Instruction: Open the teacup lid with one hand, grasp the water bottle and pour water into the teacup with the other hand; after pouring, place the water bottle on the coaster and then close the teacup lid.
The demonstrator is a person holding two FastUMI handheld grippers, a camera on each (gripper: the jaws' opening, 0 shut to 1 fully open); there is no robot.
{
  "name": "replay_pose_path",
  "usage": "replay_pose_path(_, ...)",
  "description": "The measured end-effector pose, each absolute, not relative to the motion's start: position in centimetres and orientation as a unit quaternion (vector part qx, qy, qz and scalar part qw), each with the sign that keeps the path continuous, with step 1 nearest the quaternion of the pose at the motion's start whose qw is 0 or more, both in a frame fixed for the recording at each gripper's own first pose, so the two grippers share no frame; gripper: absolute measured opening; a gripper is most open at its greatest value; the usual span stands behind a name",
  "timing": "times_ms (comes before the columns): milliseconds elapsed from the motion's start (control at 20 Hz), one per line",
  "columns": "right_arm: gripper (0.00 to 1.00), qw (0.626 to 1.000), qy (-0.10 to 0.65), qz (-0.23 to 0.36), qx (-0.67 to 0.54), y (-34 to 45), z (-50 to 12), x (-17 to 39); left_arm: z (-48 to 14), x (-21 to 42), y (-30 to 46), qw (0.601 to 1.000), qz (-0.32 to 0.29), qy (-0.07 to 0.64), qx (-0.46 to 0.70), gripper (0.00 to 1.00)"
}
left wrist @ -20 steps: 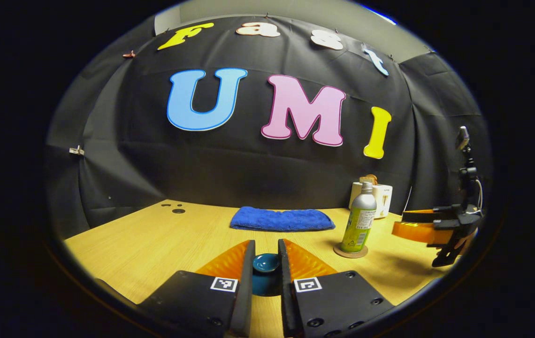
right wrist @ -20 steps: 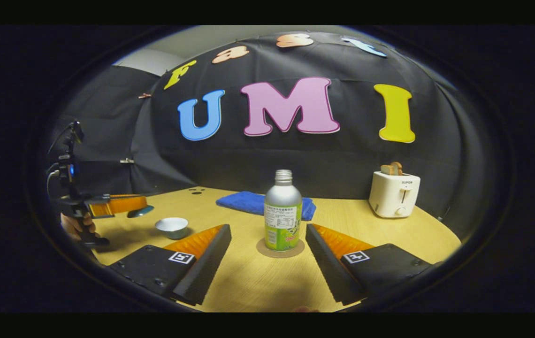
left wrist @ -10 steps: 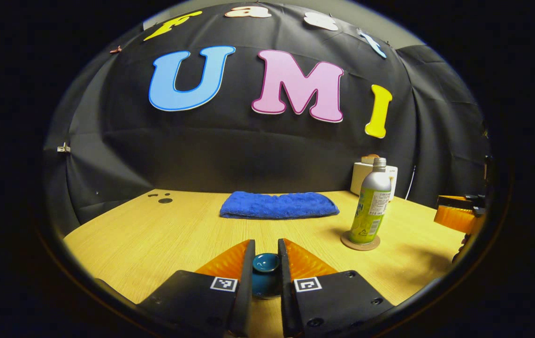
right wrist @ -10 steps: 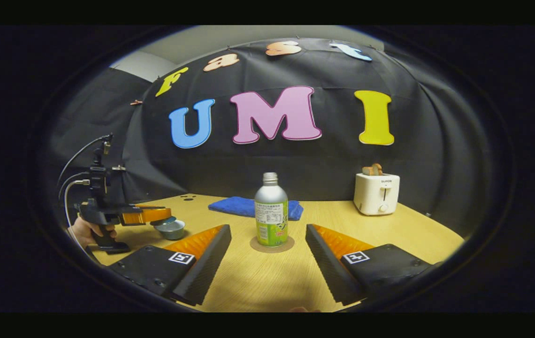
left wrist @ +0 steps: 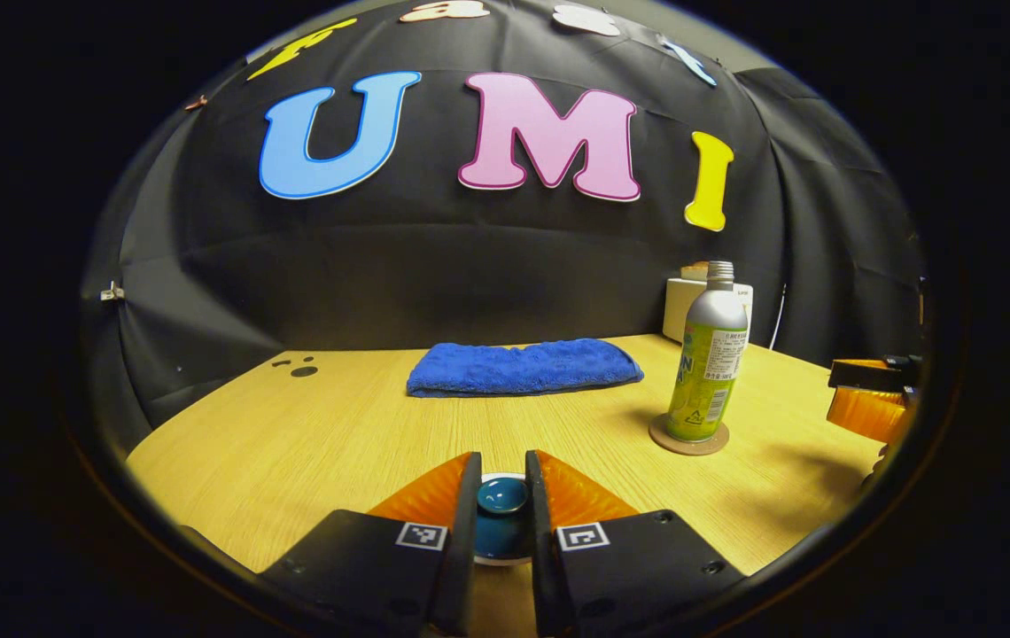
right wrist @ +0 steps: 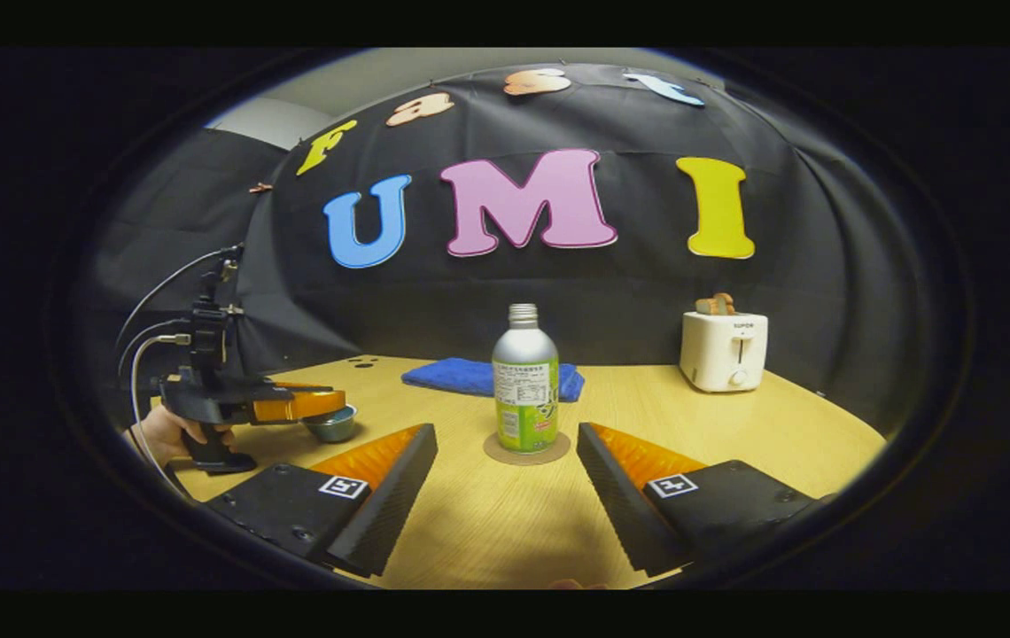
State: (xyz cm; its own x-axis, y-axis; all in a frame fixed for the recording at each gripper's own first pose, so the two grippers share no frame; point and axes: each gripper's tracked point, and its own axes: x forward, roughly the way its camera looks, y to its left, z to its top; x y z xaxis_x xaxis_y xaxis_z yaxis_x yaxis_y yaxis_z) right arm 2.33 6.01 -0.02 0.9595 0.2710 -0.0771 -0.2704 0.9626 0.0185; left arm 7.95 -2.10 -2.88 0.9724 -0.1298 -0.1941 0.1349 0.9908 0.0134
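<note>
Down low in the left gripper view: left gripper (left wrist: 501, 496) pinched tight on the knob of the teal teacup lid (left wrist: 501, 499), both fingers pressing it, a pale rim of the teacup just showing beneath. Judged as held right over the cup so the lid can settle squarely; whether seated or a hair above, hard to tell. Off to the right, water bottle (left wrist: 708, 354) upright on its round coaster (left wrist: 689, 440), so probably pouring done and bottle parked. Beyond, a folded blue towel (left wrist: 523, 367) on the wooden table (left wrist: 310, 434).

Over in the right gripper view: right gripper (right wrist: 505, 478) spread wide and empty, fingers flanking the water bottle (right wrist: 525, 379) without touching, apparently let go and clear of the coaster (right wrist: 526, 448). At far left, the left gripper (right wrist: 319, 406) level above the teacup (right wrist: 333, 427), a hand (right wrist: 170, 434) on its handle. White toaster (right wrist: 723, 351) at the back right, uninvolved.
</note>
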Motion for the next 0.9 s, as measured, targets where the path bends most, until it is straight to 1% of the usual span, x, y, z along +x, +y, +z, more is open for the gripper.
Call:
replay_pose_path(200, 0.98, 0.990, 0.045, 0.134, 0.001, 5.8, -0.7, 2.3, -3.0, 8.0, -2.1, 0.993, -0.063, 0.099, 0.017, 0.32)
replay_pose_path(250, 0.98, 0.990, 0.048, 0.134, 0.004, 5.8, -0.9, 2.3, -3.0, 8.0, -2.0, 0.993, -0.060, 0.099, 0.019, 0.36)
replay_pose_path(350, 0.98, 0.989, 0.052, 0.135, 0.009, 5.8, -1.2, 2.2, -3.1, 7.9, -2.1, 0.993, -0.061, 0.101, 0.018, 0.35)
replay_pose_path(550, 0.98, 0.990, 0.050, 0.131, 0.008, 5.3, -1.3, 2.1, -2.5, 7.1, -2.0, 0.995, -0.050, 0.089, 0.017, 0.91)
replay_pose_path(600, 0.98, 0.990, 0.049, 0.130, 0.008, 5.2, -1.3, 2.1, -2.5, 7.0, -1.9, 0.995, -0.045, 0.085, 0.020, 0.99)
replay_pose_path(800, 0.98, 0.992, 0.044, 0.121, 0.009, 4.7, -1.1, 1.8, 0.3, 4.8, -2.1, 0.999, -0.029, 0.042, 0.005, 0.98)
replay_pose_path(900, 0.98, 0.993, 0.039, 0.108, 0.013, 4.1, -0.9, 2.0, 2.9, 3.0, -3.1, 0.999, -0.030, -0.004, -0.018, 0.98)
